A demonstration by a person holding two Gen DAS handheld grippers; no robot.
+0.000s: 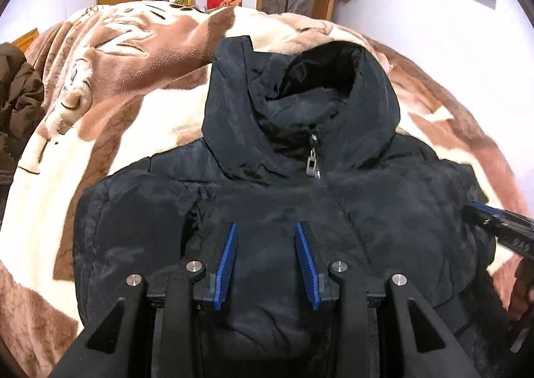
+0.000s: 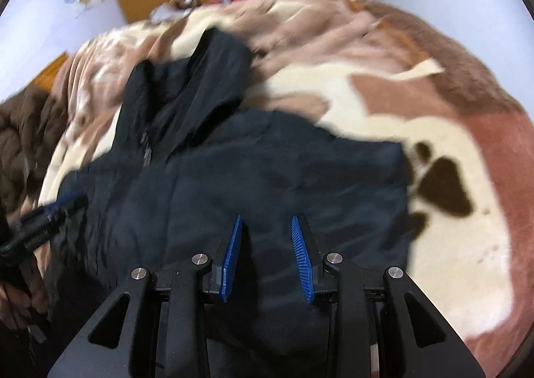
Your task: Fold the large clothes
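From the left wrist view, the jacket (image 1: pixel 283 177) lies front up on the blanket (image 1: pixel 110 84), zipped, its hood (image 1: pixel 300 87) at the far end and its hem toward the person. So its long axis runs straight away from the grippers, hood to hem. The left gripper (image 1: pixel 266 226) hangs over the chest, left of the zip (image 1: pixel 312 161), its blue fingers (image 1: pixel 228 264) parted with only fabric showing behind them; nothing is pinched. The jacket's left side looks already turned in over the body (a seam edge runs down just left of the fingers). At the right edge the right gripper (image 1: pixel 494 218) pokes in over the jacket's right flank.

The right wrist view is blurred. The right gripper (image 2: pixel 266 221) points down at the jacket (image 2: pixel 250 171) on its right half, fingers (image 2: pixel 302 258) apart and empty, as far as the blur lets me tell. The jacket's right edge lies to the right of those fingers, near the dark paw print on the blanket (image 2: pixel 383 131). The left gripper (image 2: pixel 63 203) shows at the left border, over the other flank, with a hand (image 2: pixel 16 294) below it.

My guess is that the next fold goes along the short axis, hem toward hood. Each gripper sits nearer its own side, so both would reach back toward the hem.
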